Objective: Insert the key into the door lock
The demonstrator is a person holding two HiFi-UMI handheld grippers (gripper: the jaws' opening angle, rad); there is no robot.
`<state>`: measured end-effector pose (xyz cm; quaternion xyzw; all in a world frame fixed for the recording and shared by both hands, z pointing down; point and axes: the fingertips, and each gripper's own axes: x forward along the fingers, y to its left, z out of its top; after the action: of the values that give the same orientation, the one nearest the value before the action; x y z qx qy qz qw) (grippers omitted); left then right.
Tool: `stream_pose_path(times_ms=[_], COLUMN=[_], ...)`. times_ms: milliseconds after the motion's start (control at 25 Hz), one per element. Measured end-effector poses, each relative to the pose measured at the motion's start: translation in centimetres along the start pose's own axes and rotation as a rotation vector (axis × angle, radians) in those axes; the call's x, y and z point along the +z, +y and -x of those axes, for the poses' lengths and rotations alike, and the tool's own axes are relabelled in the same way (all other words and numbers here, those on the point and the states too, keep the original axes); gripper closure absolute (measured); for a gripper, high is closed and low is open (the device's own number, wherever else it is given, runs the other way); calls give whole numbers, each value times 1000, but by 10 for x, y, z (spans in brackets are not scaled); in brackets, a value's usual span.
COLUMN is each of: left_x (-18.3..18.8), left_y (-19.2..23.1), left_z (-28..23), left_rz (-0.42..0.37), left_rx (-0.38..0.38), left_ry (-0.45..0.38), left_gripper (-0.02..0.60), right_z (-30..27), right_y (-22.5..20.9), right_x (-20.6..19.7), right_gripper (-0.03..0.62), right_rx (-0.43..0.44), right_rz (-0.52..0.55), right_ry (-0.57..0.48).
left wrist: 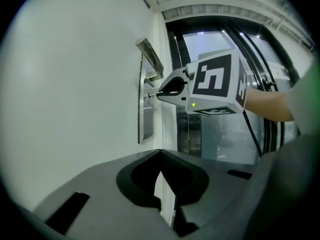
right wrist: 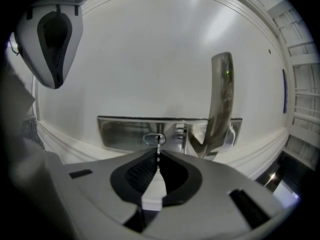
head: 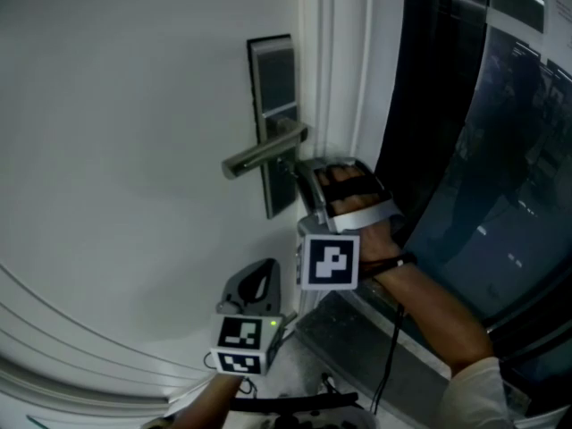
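The right gripper (right wrist: 158,155) was up at the lock (head: 273,96), fingers pinched shut on the key (right wrist: 158,145) — its thin blade stuck out past the tips, its point right at the oval keyhole (right wrist: 154,139), just left of the handle (right wrist: 220,104) in the right gripper view. Whether it had entered, I couldn't tell. The left gripper (left wrist: 160,154) hung lower and nearer, fingers closed on nothing, apart from the door (head: 116,150). That key looked a light, stiff sliver of metal, likely slick — best gripped flat across its head, blade free and in line with the slot; any tilt could jam it or twist it out. As for writing: none readable. The cubes (head: 329,260) carried only black-and-white square markers, and the sheets (head: 523,3) on the dark glass at far right were too small to make out.
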<state>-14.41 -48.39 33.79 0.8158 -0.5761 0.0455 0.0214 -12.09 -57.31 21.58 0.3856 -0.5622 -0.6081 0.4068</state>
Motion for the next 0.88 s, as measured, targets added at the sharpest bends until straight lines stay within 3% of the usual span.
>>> stream_pose_path(times_ms=[880], left_x=[-3], left_y=[1], left_z=[5], left_rz=[6], left_rx=[-6], left_ry=[5], left_gripper=[578], right_z=[-17], right_y=[-1], right_x=[9], right_gripper=[576], right_rx=[-36], right_rz=[9], right_ry=[5])
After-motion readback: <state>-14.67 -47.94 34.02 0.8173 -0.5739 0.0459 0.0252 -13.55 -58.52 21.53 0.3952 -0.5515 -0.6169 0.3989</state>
